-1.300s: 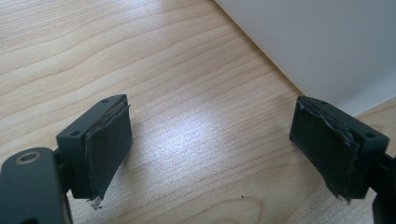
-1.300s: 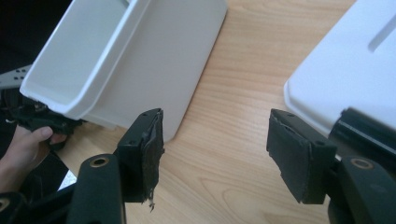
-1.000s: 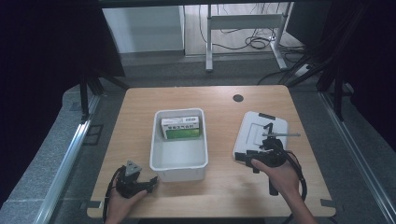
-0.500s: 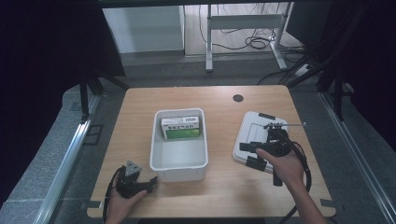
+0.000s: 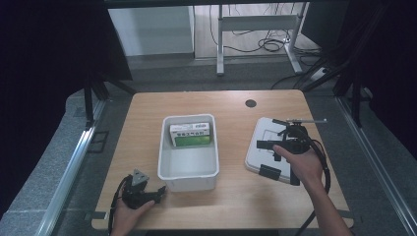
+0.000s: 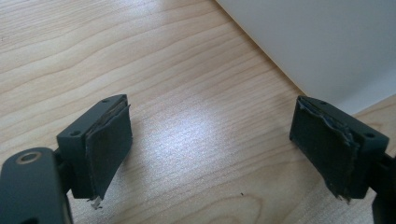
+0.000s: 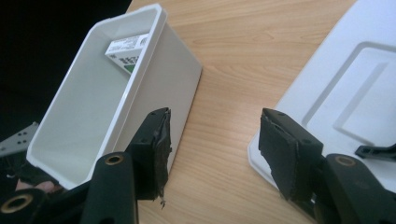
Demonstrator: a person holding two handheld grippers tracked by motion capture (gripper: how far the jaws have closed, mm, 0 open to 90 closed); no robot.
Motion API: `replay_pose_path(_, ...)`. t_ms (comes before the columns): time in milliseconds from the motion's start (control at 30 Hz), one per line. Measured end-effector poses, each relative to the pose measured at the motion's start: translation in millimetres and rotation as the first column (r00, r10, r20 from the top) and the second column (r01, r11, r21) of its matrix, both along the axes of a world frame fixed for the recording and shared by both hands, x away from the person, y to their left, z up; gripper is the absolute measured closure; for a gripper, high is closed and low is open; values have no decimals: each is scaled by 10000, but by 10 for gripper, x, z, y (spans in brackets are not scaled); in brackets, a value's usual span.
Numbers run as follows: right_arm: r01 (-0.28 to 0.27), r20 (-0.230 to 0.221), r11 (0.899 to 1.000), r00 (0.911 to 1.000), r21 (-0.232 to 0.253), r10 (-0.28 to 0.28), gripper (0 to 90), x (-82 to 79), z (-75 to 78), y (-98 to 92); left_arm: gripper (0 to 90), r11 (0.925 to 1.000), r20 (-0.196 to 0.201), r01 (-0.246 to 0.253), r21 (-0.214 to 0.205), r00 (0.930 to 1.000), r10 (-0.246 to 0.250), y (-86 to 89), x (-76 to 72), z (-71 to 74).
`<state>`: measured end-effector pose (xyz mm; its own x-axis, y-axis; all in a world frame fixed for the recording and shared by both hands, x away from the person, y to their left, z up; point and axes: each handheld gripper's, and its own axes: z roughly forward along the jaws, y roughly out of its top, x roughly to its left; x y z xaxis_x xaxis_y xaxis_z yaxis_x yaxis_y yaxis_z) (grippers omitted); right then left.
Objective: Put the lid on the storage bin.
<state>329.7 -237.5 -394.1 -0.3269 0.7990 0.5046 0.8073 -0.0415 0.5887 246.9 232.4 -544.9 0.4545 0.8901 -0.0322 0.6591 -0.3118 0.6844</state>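
1. The right gripper [image 7: 212, 149] has empty jaws that have just been narrowing; the white lid [image 7: 345, 88] lies beside its right jaw, so centre over the edge first.
2. The left gripper [image 6: 210, 144] is spread and empty beside the white bin [image 6: 322, 42]; brace there.

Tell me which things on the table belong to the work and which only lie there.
In the work:
white lid
white bin
right gripper, open over the lid's edge

Lying about:
green-and-white box in the bin
left gripper, open, idle
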Motion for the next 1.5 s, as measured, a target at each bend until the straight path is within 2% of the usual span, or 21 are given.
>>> replay_pose_path(667,744,-356,9967,9965,-327,-755,450,250,75,-116,129,10000,-2,33,28,10000,-33,3,0,2)
replay_pose_path(1000,961,-412,9950,9944,-279,-972,450,313,116,-145,129,10000,-1,29,24,10000,-29,3,0,1)
replay_pose_path(1500,1434,-676,9887,9870,-436,-1461,452,408,57,-215,129,10000,-16,16,12,10000,-16,1,-2,1)
